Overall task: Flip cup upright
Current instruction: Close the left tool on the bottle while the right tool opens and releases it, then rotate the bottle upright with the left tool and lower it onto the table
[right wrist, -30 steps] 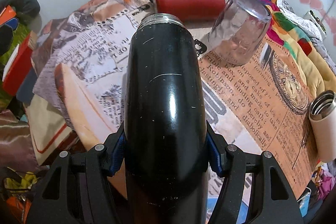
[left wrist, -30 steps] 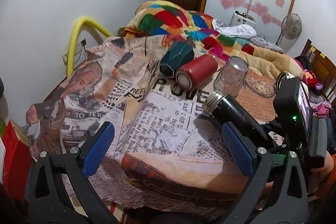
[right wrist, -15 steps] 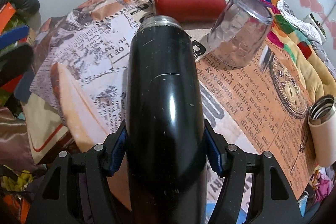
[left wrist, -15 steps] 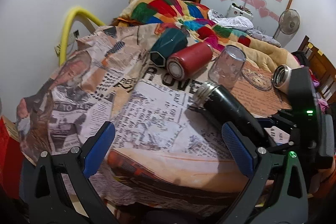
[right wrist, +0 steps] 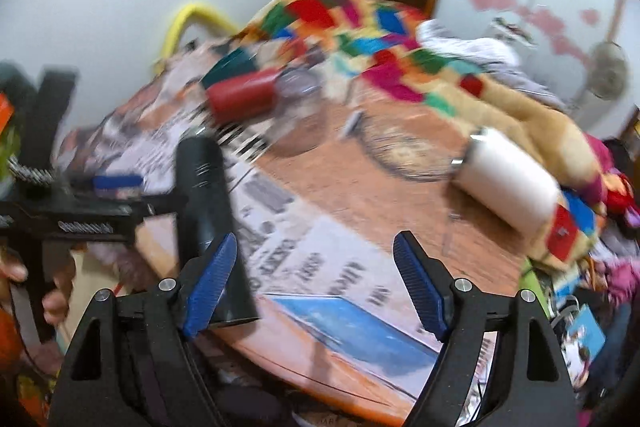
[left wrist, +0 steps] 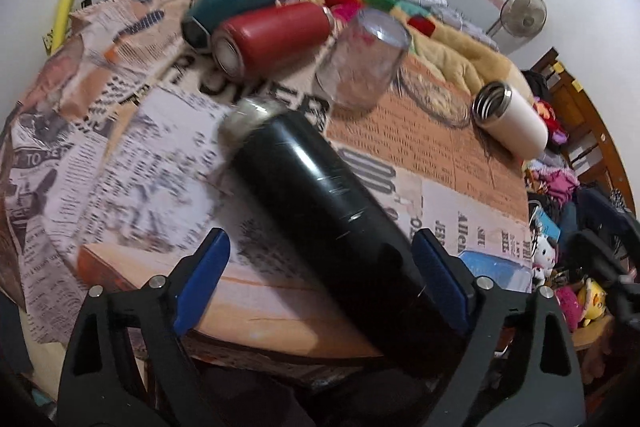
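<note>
1. Left wrist view: five vessels on the newspaper-print tablecloth (left wrist: 168, 147): black flask (left wrist: 320, 211), red cup (left wrist: 272, 37), teal cup (left wrist: 228, 1), upturned glass (left wrist: 364, 63), white flask (left wrist: 512, 121). The left gripper (left wrist: 320, 279) gapes, the black flask lying slanted between its pads, near the table's front edge.
2. Right wrist view (blurred): the right gripper (right wrist: 316, 283) hangs released, black flask (right wrist: 208, 211) beside its left pad; bare cloth ahead, bed beyond.
</note>
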A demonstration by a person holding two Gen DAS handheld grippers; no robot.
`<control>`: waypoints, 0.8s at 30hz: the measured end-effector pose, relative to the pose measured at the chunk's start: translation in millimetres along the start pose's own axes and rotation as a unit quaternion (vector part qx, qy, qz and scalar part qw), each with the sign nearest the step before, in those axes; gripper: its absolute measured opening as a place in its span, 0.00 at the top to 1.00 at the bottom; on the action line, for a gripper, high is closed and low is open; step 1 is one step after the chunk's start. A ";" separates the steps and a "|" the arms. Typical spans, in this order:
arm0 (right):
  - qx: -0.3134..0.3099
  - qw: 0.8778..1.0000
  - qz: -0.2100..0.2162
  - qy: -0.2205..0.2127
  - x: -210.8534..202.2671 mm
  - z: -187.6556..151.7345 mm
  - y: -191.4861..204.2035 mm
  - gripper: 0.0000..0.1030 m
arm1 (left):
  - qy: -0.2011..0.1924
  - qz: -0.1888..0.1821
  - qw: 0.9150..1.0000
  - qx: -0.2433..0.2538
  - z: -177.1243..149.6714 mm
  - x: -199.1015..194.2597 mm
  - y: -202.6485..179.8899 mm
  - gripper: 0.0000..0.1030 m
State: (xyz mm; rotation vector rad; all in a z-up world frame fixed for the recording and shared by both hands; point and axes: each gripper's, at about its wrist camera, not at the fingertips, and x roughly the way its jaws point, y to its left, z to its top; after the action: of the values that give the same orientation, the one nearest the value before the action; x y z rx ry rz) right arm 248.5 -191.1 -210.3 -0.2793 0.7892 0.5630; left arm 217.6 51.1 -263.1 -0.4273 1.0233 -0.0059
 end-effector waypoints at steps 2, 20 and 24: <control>0.017 1.000 -0.003 -0.014 -8.3 1.4 -2.1 0.23 | 0.010 0.011 1.000 0.004 -1.1 7.6 -5.7 0.12; 0.086 0.996 -0.007 -0.039 -29.0 -19.7 -17.2 0.23 | 0.045 0.061 0.997 0.029 25.0 41.0 -29.4 0.38; 0.097 0.994 -0.012 -0.043 -34.4 -20.9 -25.1 0.23 | 0.005 0.058 0.997 0.059 23.3 11.9 -43.5 0.38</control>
State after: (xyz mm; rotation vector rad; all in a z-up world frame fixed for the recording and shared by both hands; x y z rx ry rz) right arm 230.9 -233.6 -198.5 -0.0843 0.7505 0.4685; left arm 251.5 16.7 -247.4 -0.2605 1.0508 0.0368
